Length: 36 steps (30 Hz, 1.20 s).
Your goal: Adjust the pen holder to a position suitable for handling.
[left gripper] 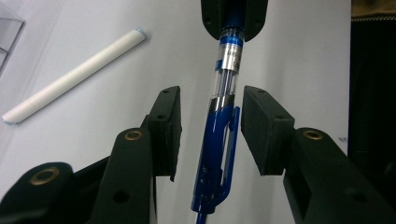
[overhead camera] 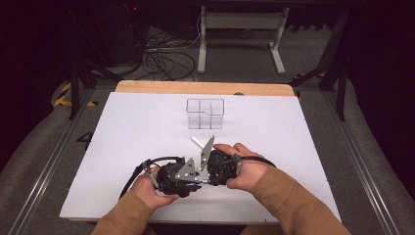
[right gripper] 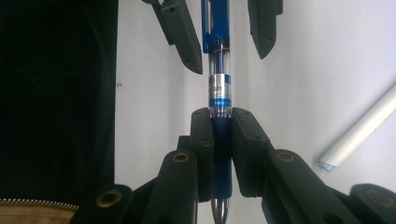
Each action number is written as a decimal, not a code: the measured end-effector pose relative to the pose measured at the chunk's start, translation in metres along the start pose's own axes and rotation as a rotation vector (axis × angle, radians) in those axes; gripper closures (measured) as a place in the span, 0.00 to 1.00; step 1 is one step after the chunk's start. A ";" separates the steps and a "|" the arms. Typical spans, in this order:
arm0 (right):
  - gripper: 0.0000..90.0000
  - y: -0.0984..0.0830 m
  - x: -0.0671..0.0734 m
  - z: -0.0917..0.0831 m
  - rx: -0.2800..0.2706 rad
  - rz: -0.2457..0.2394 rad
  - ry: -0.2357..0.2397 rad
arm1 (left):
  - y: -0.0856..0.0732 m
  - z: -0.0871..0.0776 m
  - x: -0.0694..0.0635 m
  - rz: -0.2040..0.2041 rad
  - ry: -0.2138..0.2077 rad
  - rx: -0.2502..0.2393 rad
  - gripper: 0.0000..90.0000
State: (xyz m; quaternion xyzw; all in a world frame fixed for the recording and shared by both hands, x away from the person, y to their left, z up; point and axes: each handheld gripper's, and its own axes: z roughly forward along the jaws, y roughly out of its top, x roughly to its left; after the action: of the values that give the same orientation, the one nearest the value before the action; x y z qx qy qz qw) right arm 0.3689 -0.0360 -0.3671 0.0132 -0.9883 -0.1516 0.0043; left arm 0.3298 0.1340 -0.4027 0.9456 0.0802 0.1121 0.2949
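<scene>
Right gripper (right gripper: 219,135) clamped on blue clear-barrelled plastic pen (right gripper: 218,70); left gripper (left gripper: 210,133) spread around it. Up high: clear divided box (overhead camera: 205,113), white table (overhead camera: 122,147).

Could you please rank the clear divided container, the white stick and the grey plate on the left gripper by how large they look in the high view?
1. Clear divided container, plainly largest.
2. Grey plate and white stick, partly hidden: too close to rank.

L gripper (left gripper: 210,135) jaws apart, R gripper (right gripper: 220,140) jaws clamped, tips facing.
</scene>
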 end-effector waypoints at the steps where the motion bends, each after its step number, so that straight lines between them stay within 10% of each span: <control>1: 0.89 0.000 0.000 0.000 -0.004 0.009 -0.003 | 0.000 0.000 -0.001 0.000 -0.002 0.004 0.70; 25: 0.89 0.002 0.001 -0.004 -0.094 0.006 0.019 | 0.001 0.006 -0.002 0.025 -0.049 0.053 0.84; 29: 0.70 -0.002 0.002 -0.005 -0.134 0.044 -0.012 | 0.000 0.005 -0.001 0.024 -0.050 0.064 0.85; 36: 0.44 -0.028 -0.001 -0.012 -0.357 0.097 -0.133 | -0.005 -0.004 0.009 -0.008 -0.039 0.036 0.85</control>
State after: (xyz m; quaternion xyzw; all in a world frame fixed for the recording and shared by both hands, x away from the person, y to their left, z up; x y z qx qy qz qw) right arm 0.3711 -0.0661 -0.3638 -0.0455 -0.9434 -0.3244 -0.0515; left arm 0.3373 0.1421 -0.4003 0.9525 0.0800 0.0910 0.2795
